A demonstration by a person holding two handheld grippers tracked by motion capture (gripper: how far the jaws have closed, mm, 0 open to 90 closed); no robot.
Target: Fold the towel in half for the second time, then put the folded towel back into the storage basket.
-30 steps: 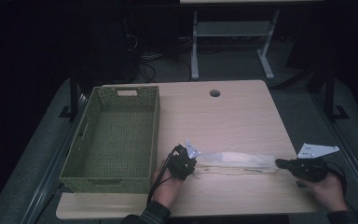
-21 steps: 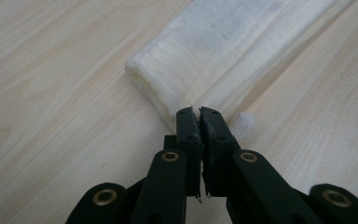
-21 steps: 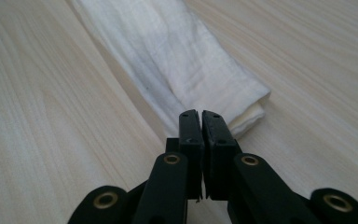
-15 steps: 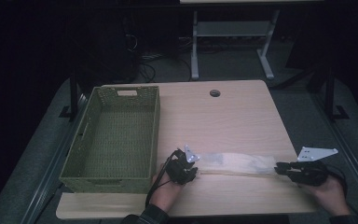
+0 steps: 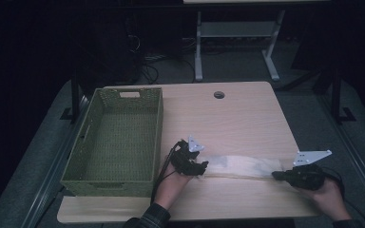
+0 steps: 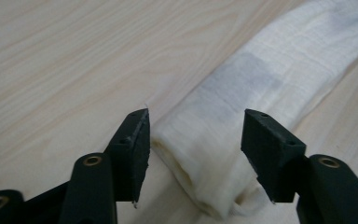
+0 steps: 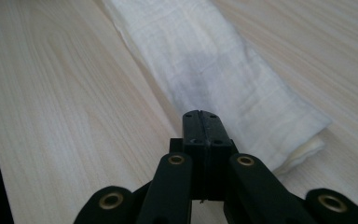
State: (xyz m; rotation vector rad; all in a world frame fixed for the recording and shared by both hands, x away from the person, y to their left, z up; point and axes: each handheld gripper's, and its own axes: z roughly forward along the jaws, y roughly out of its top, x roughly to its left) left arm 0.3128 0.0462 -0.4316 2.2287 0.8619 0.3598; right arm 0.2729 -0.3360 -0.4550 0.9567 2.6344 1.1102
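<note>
Folded cloth lower centre on worktop, soft and limp (grab ends, not middle); left claw just opened astride one end, right claw closed at the other.

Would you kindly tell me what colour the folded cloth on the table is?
The long folded cloth is cream-white with a faint grey patch, clearest in the left gripper view.

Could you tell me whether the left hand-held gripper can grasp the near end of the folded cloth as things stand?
Probably yes: the left hand-held gripper has just opened, its jaws straddling the folded cloth end without pressing it, nothing between.
</note>
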